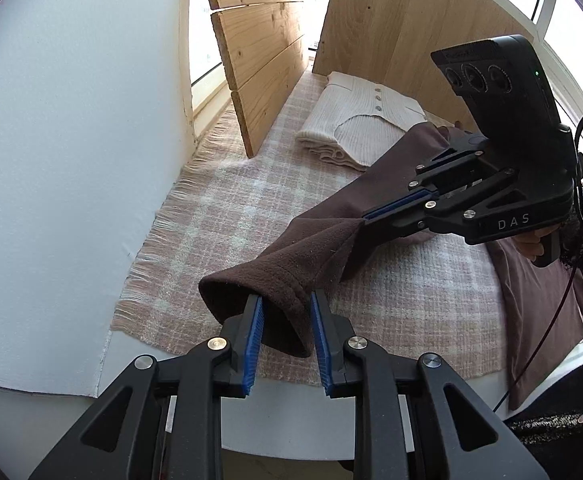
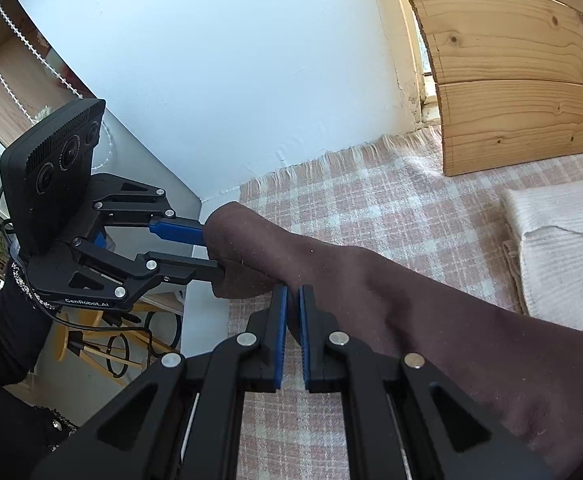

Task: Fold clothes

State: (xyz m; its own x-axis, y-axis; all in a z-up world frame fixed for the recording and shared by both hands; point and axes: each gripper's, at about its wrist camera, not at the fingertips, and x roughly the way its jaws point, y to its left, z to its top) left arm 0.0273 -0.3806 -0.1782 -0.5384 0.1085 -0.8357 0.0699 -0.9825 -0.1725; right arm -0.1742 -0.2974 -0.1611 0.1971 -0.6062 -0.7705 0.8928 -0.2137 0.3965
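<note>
Your left tool [image 1: 285, 312] grips the cuff end of the brown garment [image 1: 291, 256], pads part-closed on a thick bunch of fleece. Your right tool [image 2: 292, 304] is pinched nearly shut on a thin fold of the same garment further along the sleeve. The sleeve is lifted and stretched between your two tools above the pink checked blanket [image 1: 231, 200]; the rest of the garment lies on the blanket toward your right side. The folded cream knit [image 1: 355, 124] sits further back on the blanket, beside the wooden boards [image 1: 259, 48].
</note>
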